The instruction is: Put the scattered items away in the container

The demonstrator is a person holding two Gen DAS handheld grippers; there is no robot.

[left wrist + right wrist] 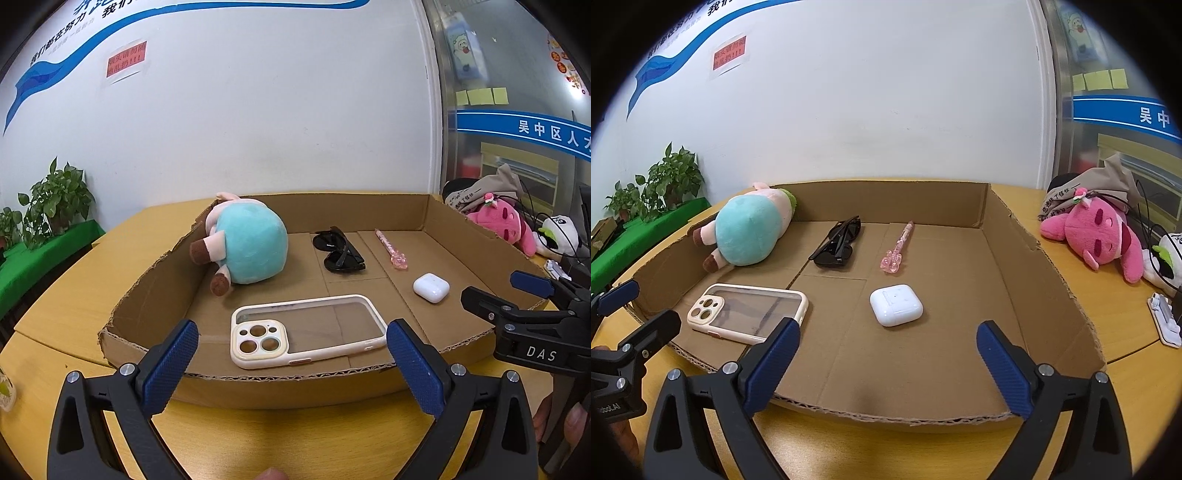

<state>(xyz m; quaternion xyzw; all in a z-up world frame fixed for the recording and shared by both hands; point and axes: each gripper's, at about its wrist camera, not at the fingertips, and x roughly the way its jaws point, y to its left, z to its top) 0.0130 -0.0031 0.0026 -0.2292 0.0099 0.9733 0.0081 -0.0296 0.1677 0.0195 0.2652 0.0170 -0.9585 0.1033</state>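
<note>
A shallow cardboard tray (454, 236) (1008, 243) lies on the yellow table. In it lie a teal plush toy (251, 247) (746, 230), black sunglasses (338, 251) (838, 243), a pink pen (391, 251) (897, 247), a white earbud case (431, 288) (895, 304) and a cream phone case (306, 330) (746, 314). My left gripper (291, 369) is open and empty, just before the tray's near wall by the phone case. My right gripper (886, 369) is open and empty over the tray's near edge; it also shows in the left wrist view (513, 295).
To the right of the tray on the table lie a pink plush (1097, 240), a grey cloth bag (1100, 184), a white plush (1167, 258) and a small white stand (1167, 321). Potted plants (661, 184) stand at the far left. A white wall is behind.
</note>
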